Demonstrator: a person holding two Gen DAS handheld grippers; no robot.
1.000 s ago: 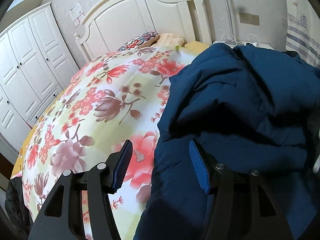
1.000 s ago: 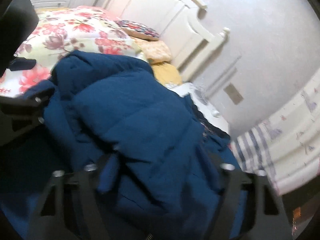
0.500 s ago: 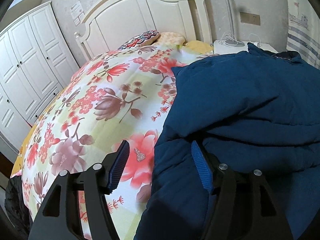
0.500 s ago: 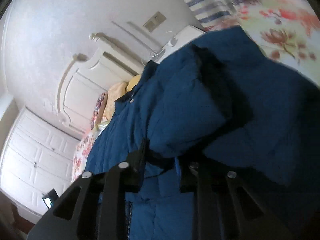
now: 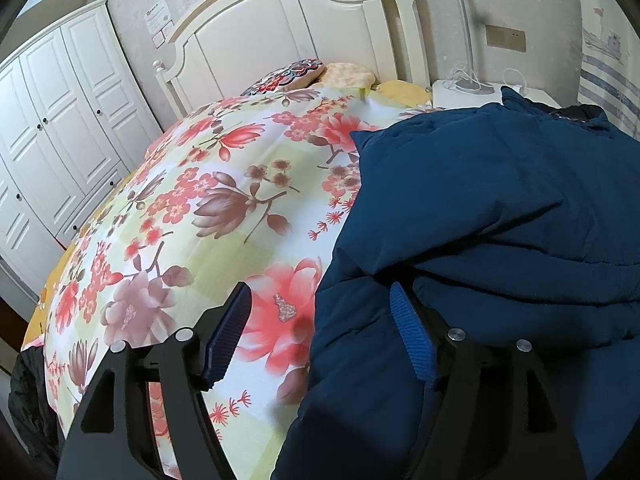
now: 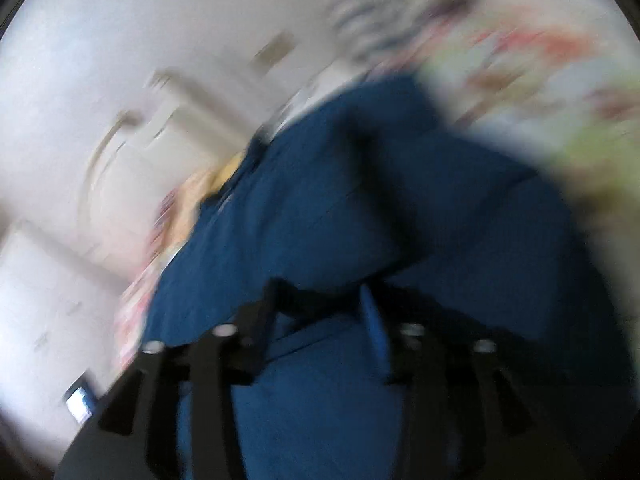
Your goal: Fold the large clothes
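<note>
We held our left gripper (image 5: 320, 332) low over the bed, near the edge of the dark blue padded jacket (image 5: 500, 220). Its jaws were opening and stood wide; the hem of the jacket lay between them on the right side, but the blue pads (image 5: 412, 340) did not press it, and the left pad (image 5: 228, 336) was over the floral bedspread (image 5: 192, 208) only. The jacket lay on the right part of the bedspread, its upper layer folded over the lower one, and its far end reached toward the white nightstand (image 5: 460, 92). Behind the bed we saw the white headboard (image 5: 304, 28), a patterned pillow (image 5: 292, 76) against it, and a white wardrobe (image 5: 52, 120) at the left.

The right wrist view was strongly blurred. Our right gripper (image 6: 320, 312) was just above the same jacket (image 6: 400, 200), and its jaws were opening. A fold of the blue cloth showed in the gap between the fingers (image 6: 256, 320), but we could not tell if the pads touched it; it looked that they were apart from it. The bedspread (image 6: 560, 80) appeared at the upper right of this view.
</note>
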